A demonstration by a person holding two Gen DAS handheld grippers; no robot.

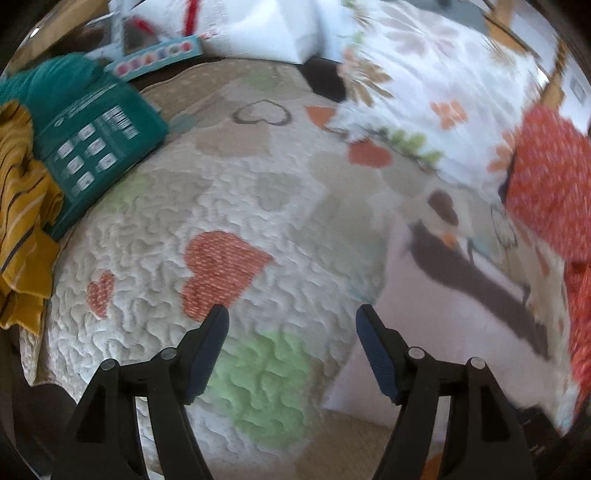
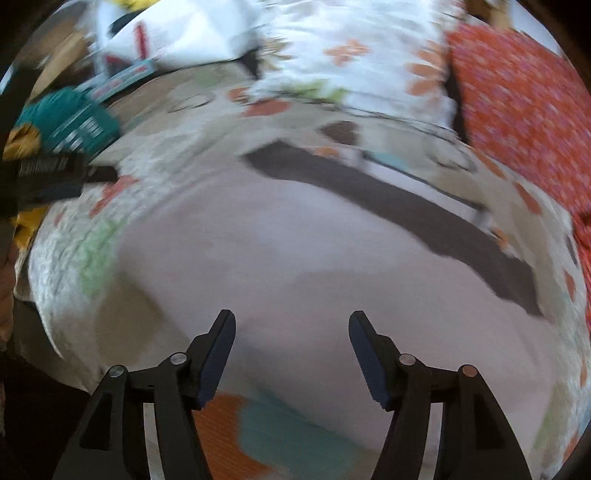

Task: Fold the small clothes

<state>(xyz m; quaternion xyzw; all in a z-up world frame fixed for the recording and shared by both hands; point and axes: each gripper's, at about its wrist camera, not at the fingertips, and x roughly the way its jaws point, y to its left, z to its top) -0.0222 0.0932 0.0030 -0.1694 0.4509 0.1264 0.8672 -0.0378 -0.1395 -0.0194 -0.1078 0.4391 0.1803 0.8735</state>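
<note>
A small pale pink garment (image 2: 295,258) with a dark brown band (image 2: 388,203) lies flat on the quilted heart-pattern bedspread (image 1: 229,206). In the left wrist view the garment (image 1: 443,325) lies to the right. My left gripper (image 1: 291,314) is open and empty above the bedspread, left of the garment. My right gripper (image 2: 291,319) is open and empty just above the garment's middle. The left gripper (image 2: 74,173) also shows at the left edge of the right wrist view.
A folded teal garment (image 1: 92,140) and a mustard striped garment (image 1: 22,206) lie stacked at the left. A floral pillow (image 1: 436,81) and red patterned fabric (image 1: 550,184) lie at the right. A white pillow (image 1: 258,29) and a box (image 1: 155,59) are at the back.
</note>
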